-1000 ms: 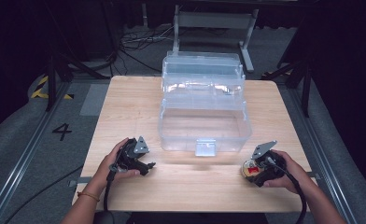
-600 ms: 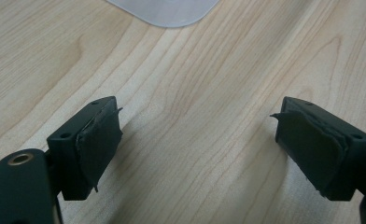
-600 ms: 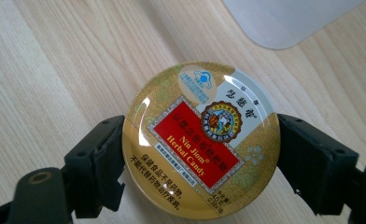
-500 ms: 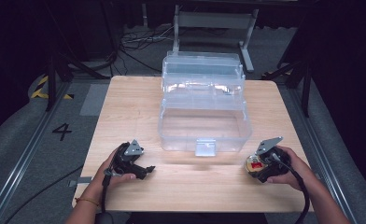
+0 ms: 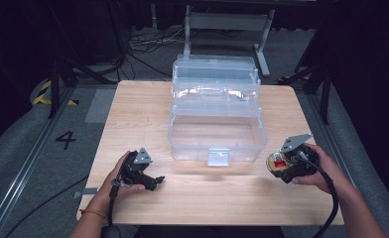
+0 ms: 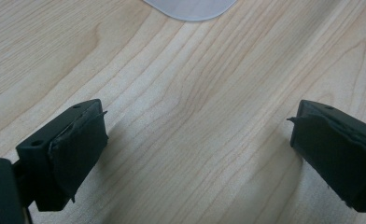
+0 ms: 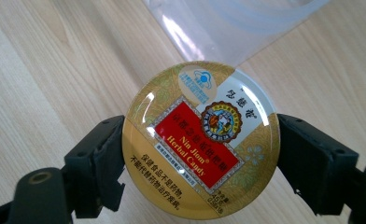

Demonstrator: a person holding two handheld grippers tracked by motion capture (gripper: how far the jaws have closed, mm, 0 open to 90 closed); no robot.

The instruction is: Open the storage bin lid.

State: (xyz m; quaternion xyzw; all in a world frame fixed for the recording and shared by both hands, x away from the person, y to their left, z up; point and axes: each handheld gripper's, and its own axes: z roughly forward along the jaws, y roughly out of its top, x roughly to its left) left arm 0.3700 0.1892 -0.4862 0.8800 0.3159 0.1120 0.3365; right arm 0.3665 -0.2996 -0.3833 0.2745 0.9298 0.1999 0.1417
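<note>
The light wooden table point(image 5: 133, 109) carries a clear plastic hinged storage box point(image 5: 215, 116) at frame centre in the high view, lid raised. At lower right, just beside the box's front corner, the right gripper point(image 5: 282, 167) clamps a round gold candy tin point(image 7: 200, 140) by its rim, one jaw on each side; its lid bears a red label reading "Nin Jiom Herbal Candy". At lower left, the left gripper point(image 5: 153, 181) has just been opening, jaws wide, nothing between them.

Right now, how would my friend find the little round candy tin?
Start at the big clear plastic box in the middle of the wooden table. Look just off its front corner at the right gripper, whose fingers clamp the candy tin. It's the only round thing there, gold with a red label.
</note>
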